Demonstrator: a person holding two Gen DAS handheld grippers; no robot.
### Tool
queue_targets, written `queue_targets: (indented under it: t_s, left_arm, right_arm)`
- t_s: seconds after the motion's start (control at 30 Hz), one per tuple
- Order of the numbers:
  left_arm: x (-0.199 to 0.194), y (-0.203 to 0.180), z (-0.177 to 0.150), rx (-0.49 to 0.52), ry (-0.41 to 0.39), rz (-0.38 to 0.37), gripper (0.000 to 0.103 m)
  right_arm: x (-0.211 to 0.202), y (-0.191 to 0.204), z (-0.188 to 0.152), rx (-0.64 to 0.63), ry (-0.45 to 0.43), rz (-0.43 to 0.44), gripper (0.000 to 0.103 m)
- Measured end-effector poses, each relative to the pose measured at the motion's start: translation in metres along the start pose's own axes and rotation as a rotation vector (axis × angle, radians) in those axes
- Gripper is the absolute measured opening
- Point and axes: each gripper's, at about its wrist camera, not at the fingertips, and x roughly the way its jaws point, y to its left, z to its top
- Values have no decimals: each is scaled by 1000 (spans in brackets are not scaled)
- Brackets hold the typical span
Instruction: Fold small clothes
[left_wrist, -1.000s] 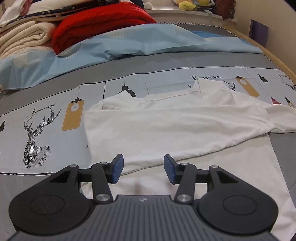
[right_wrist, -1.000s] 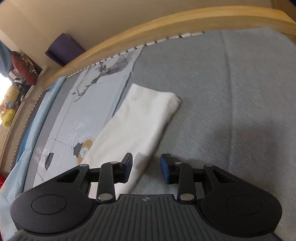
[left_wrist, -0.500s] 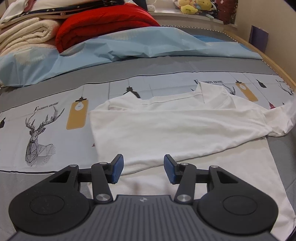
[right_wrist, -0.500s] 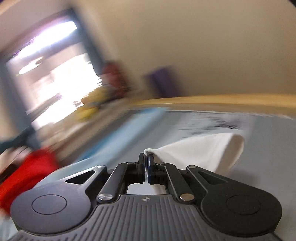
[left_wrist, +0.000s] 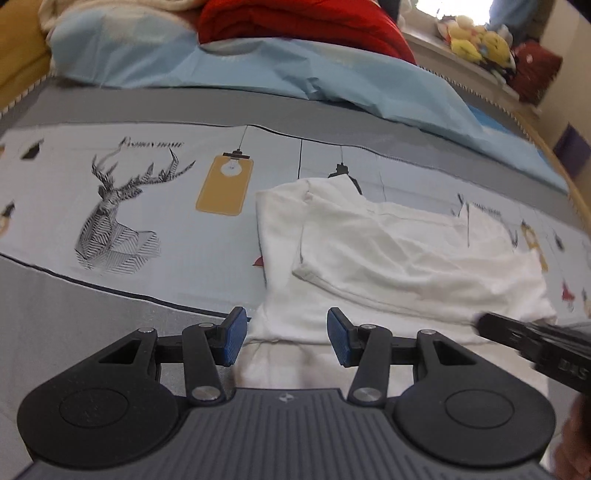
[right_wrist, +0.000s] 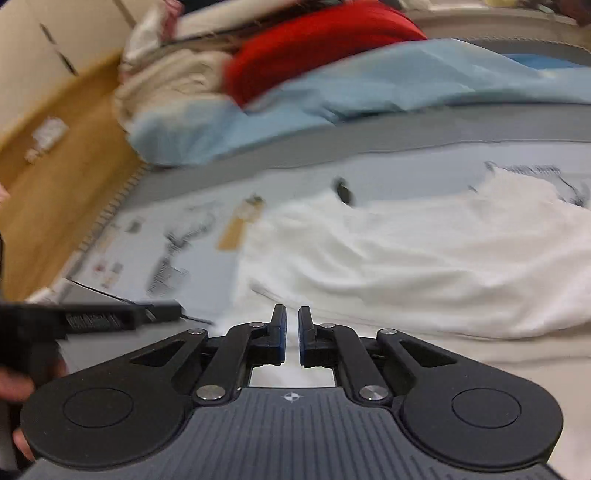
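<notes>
A white shirt lies on the patterned bed sheet, partly folded, with a sleeve laid over its body. It also shows in the right wrist view, blurred. My left gripper is open, low over the shirt's near left edge, holding nothing. My right gripper has its jaws slightly apart with a narrow gap and nothing visible between them, just above the shirt's lower part. Its body shows at the right edge of the left wrist view.
A light blue quilt, a red blanket and cream bedding are piled at the head of the bed. Plush toys sit on a far ledge. The wooden bed rim curves along the right.
The right gripper carried the right sleeve over onto the shirt's body and let it go, its jaws parting slightly. The left gripper shifted left and stayed open.
</notes>
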Motion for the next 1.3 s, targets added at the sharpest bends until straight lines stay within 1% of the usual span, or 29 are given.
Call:
queue_targets:
  t_s: [0.07, 0.1, 0.13, 0.17, 0.2, 0.23, 0.3, 0.37, 0.47, 0.5, 0.53, 0.6, 0.7, 0.73, 0.77, 0.8, 0.83, 0.87, 0.93, 0.97, 1.0, 1.03, 1.07, 1.1, 1.13, 1.17, 1.2, 1.23, 1.3]
  left_arm:
    - [6, 3, 1, -33, -23, -38, 52]
    - [11, 3, 0, -46, -28, -50, 43]
    - [17, 4, 0, -58, -34, -66, 36]
    - [24, 4, -1, -65, -35, -79, 26]
    - [31, 4, 0, -70, -36, -87, 22]
    - [38, 5, 0, -73, -43, -94, 22]
    - [52, 5, 1, -76, -51, -99, 22]
    - [64, 6, 4, -85, -60, -101, 22]
    - [81, 7, 11, -127, -55, -90, 26]
    - [85, 7, 14, -133, -56, -93, 29]
    - [89, 6, 16, -132, -51, -89, 31]
    - [97, 4, 22, -124, -41, -70, 33]
    - [109, 0, 23, -102, -22, -63, 34]
    - [114, -2, 22, -87, -16, -58, 33]
    - [116, -5, 21, -64, -11, -52, 19]
    - [116, -8, 20, -41, -7, -42, 13]
    - [110, -10, 21, -22, -21, -30, 12]
    - [98, -11, 24, -16, -56, -22, 11]
    - [60, -7, 31, -60, -145, -51, 10]
    - [46, -5, 31, -77, -164, -56, 10]
    - [37, -4, 28, -74, -159, -41, 10]
    - [38, -3, 22, -50, -131, -9, 11]
    - [46, -3, 16, -17, -78, 17, 13]
    - [59, -1, 11, 7, -4, 47, 15]
    - [68, 3, 8, -1, 37, 91, 15]
    - [68, 7, 9, -23, 14, 153, 14]
    - [63, 7, 11, -29, -34, 167, 14]
    - [58, 6, 13, -25, -72, 152, 14]
    - [51, 1, 14, -12, -97, 91, 16]
  right_arm:
    - [-19, -4, 9, 1, -16, -75, 6]
    - [-31, -9, 14, 15, -31, -116, 8]
    - [-45, -17, 21, 43, -52, -153, 13]
    - [-61, -26, 21, 82, -83, -185, 17]
    - [-76, -37, 22, 123, -122, -216, 25]
    - [-90, -49, 19, 166, -176, -248, 29]
    - [-107, -79, 1, 211, -248, -312, 29]
    - [-110, -103, -5, 288, -253, -430, 30]
    - [-119, -143, -4, 462, -290, -405, 30]
    - [-122, -153, -3, 492, -303, -404, 30]
    - [-125, -160, -2, 513, -317, -410, 30]
    - [-127, -174, -4, 576, -335, -432, 31]
    - [-121, -194, -8, 688, -344, -425, 31]
    - [-117, -199, -9, 719, -335, -426, 31]
    - [-114, -202, -12, 746, -325, -421, 31]
    - [-110, -205, -15, 765, -319, -411, 31]
    - [-109, -207, -16, 778, -313, -403, 31]
    - [-108, -207, -15, 784, -309, -398, 31]
    - [-105, -206, -16, 791, -306, -392, 31]
    - [-105, -207, -16, 793, -303, -387, 31]
    - [-102, -206, -17, 795, -295, -383, 31]
    - [-99, -204, -17, 801, -285, -377, 32]
    - [-96, -203, -18, 808, -272, -366, 32]
    - [-93, -201, -19, 812, -261, -353, 33]
    - [-88, -201, -20, 814, -250, -344, 33]
    - [-84, -200, -21, 819, -240, -338, 33]
    - [-80, -201, -23, 829, -231, -331, 33]
    - [-75, -202, -25, 845, -223, -320, 33]
    - [-70, -207, -30, 897, -213, -304, 33]
